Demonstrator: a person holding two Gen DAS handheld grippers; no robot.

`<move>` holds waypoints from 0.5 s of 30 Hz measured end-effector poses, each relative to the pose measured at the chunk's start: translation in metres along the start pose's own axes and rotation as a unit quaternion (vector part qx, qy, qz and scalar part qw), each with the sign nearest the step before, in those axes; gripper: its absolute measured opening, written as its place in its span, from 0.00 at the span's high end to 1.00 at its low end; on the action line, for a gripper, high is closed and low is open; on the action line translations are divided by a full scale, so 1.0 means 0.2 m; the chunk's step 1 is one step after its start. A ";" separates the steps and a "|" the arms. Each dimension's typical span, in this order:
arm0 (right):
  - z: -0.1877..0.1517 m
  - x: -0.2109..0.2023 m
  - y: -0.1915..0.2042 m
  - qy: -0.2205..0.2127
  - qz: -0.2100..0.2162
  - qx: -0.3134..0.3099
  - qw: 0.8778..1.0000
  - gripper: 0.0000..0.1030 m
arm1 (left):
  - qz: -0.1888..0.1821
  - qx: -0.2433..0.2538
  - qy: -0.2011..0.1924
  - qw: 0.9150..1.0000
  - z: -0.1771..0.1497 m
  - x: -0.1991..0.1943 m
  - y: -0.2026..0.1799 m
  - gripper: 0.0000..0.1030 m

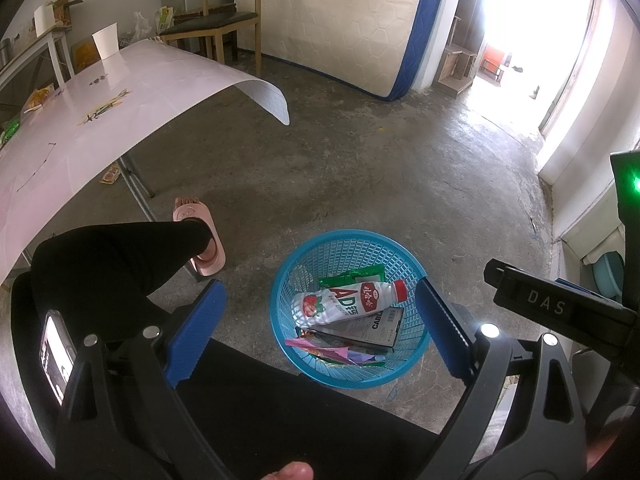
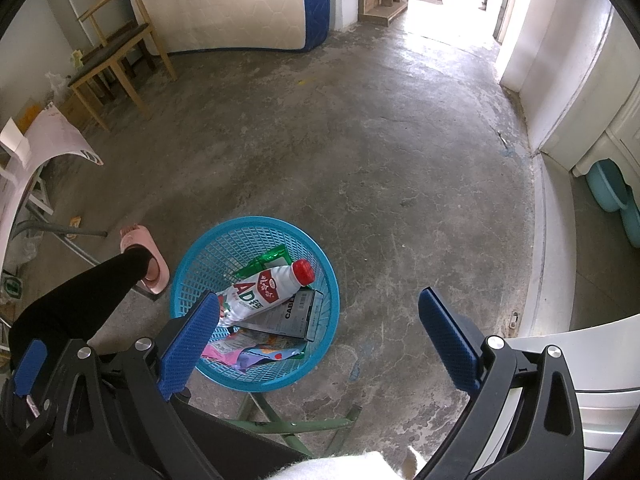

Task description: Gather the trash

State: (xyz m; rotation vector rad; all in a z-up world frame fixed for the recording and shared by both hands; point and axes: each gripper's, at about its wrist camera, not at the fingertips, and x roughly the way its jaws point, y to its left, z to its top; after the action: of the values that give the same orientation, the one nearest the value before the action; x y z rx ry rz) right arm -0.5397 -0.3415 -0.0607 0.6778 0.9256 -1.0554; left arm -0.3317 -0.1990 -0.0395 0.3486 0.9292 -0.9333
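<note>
Both grippers, left gripper (image 1: 320, 328) and right gripper (image 2: 320, 336), hung with jaws wide apart, holding nothing. The AD drink bottle (image 1: 344, 303) lay in the blue mesh basket (image 1: 288, 280), lower centre of frame, atop a cable box (image 1: 376, 326) and wrappers (image 1: 336, 354). Long axis ran lower left to upper right, red cap (image 1: 400, 290) upper right. Judged light, smooth, slippery; best grasped mid-body across the label.

Both wrist cameras look steeply down from above the grey concrete floor (image 1: 360, 168), facing toward the bright doorway at about 1 o'clock. They share the round blue plastic mesh basket (image 1: 304, 256) (image 2: 208, 248), nearer the left view's centre, at 7 o'clock in the right.
</note>
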 end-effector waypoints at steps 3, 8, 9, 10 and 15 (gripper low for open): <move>0.01 0.00 -0.01 0.000 0.000 0.000 1.000 0.06 | 0.000 0.000 0.000 1.000 0.00 0.00 -0.01 0.11; 0.01 0.00 -0.01 0.000 0.000 0.000 1.000 0.06 | 0.000 0.000 0.000 1.000 0.00 0.00 0.00 0.11; 0.01 0.00 -0.01 0.000 0.000 0.000 1.000 0.06 | 0.000 0.000 0.000 1.000 0.00 0.00 0.00 0.11; 0.01 0.00 -0.01 0.001 0.000 0.000 1.000 0.06 | 0.000 0.000 0.000 1.000 0.00 0.00 0.00 0.11; 0.01 0.00 0.00 0.000 0.001 0.000 1.000 0.06 | 0.001 0.000 0.000 1.000 0.00 0.00 0.00 0.11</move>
State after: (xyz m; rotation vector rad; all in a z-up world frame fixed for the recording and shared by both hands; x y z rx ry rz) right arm -0.5393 -0.3428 -0.0602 0.6788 0.9253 -1.0543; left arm -0.3322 -0.1996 -0.0386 0.3482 0.9283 -0.9319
